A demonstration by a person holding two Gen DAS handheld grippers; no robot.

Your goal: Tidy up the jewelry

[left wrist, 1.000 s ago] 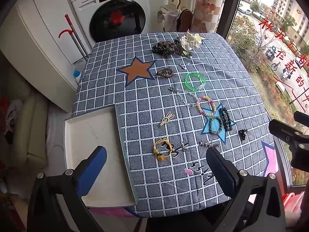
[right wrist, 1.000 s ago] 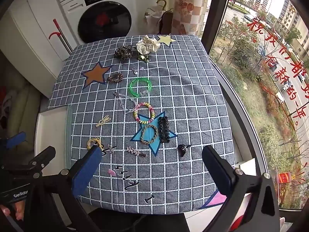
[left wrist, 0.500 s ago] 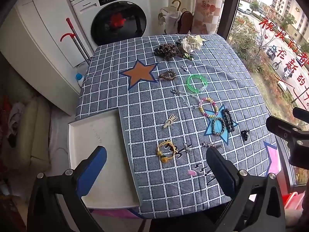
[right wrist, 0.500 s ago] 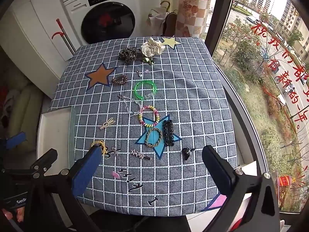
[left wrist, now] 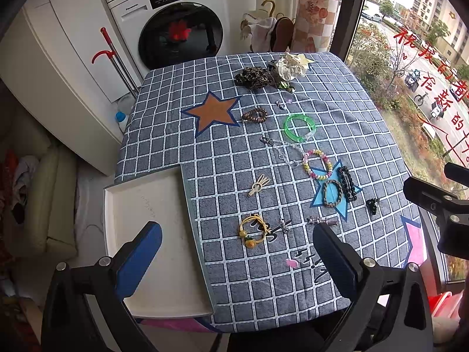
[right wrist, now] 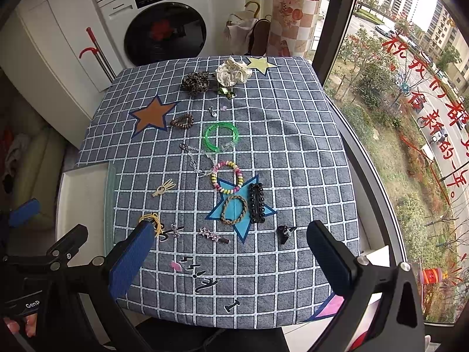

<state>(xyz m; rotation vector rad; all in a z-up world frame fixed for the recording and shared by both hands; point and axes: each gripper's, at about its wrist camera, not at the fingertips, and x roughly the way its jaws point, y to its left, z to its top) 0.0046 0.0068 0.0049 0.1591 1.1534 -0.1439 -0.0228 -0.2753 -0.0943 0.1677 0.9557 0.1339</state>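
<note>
I hold both tools above the near edge of the table, and neither touches anything: my left gripper (left wrist: 234, 252) has its blue-padded fingers spread wide with nothing between them, and my right gripper (right wrist: 231, 249) is spread just as wide and empty too. The jewelry lies scattered on the checked blue tablecloth (left wrist: 337, 123). A green bangle (left wrist: 299, 127) sits near the middle, with a pastel bead bracelet (left wrist: 318, 165) just below it and a clear chain (left wrist: 281, 146) trailing between them. On the blue star patch lie a braided bracelet (right wrist: 233, 209) and, beside it, a black hair clip (right wrist: 257, 203). Nearest my left tool is a yellow hair tie (left wrist: 253, 230) (with small round charms). The white tray (left wrist: 146, 205) sits at the table's left edge, with nothing in it
</note>
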